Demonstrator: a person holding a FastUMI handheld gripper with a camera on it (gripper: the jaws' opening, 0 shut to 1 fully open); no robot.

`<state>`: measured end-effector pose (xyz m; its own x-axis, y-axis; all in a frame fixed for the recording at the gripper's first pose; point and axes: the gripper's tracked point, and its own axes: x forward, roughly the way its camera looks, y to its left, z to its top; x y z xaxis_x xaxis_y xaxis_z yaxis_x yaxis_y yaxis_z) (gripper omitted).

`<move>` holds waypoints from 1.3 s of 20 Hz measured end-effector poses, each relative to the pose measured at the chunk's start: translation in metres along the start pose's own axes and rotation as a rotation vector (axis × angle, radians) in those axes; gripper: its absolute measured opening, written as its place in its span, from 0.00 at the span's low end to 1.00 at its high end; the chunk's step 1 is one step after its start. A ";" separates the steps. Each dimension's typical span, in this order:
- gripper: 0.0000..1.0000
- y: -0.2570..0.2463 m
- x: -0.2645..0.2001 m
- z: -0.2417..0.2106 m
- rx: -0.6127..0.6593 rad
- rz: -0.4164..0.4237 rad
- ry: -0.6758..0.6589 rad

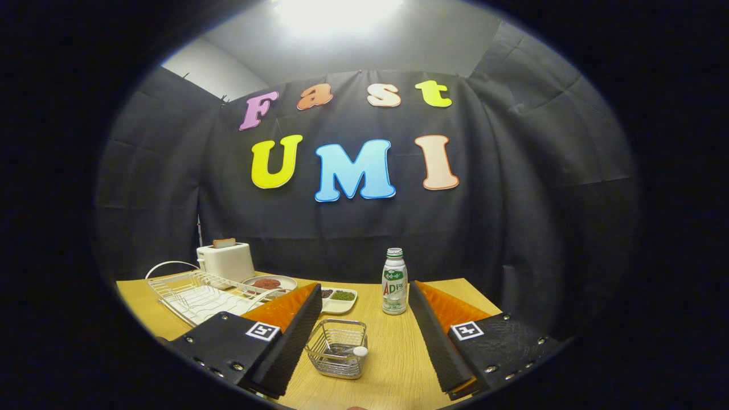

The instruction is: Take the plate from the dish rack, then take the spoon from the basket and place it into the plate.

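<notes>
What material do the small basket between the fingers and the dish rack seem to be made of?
The basket, between the open gripper fingers, looks like shiny metal wire: thin, silvery bars that catch the light. The dish rack looks like white coated wire, matte; whether it is metal underneath cannot be told.

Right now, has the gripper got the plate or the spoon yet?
Not yet, nothing looks done. The gripper is open and holds nothing. The spoon lies in the wire basket, which sits between the fingers. The white dish rack stands off to the left beside the toaster; I cannot make out a plate in it. Left to do: fetch the plate, then put the spoon in it.
</notes>
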<state>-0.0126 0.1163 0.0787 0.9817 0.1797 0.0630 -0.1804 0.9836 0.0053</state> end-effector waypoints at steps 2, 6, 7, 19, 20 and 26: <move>0.94 -0.001 0.007 -0.017 0.020 -0.004 0.026; 0.69 -0.001 0.012 -0.042 0.037 -0.017 0.095; 0.54 0.003 0.016 -0.047 0.043 -0.005 0.105; 0.09 0.027 0.017 -0.050 0.002 0.060 0.182; 0.09 0.027 0.014 -0.045 -0.014 0.053 0.186; 0.09 0.033 -0.002 -0.002 -0.039 0.041 0.164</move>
<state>-0.0206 0.1483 0.0766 0.9709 0.2168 -0.1014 -0.2211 0.9747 -0.0325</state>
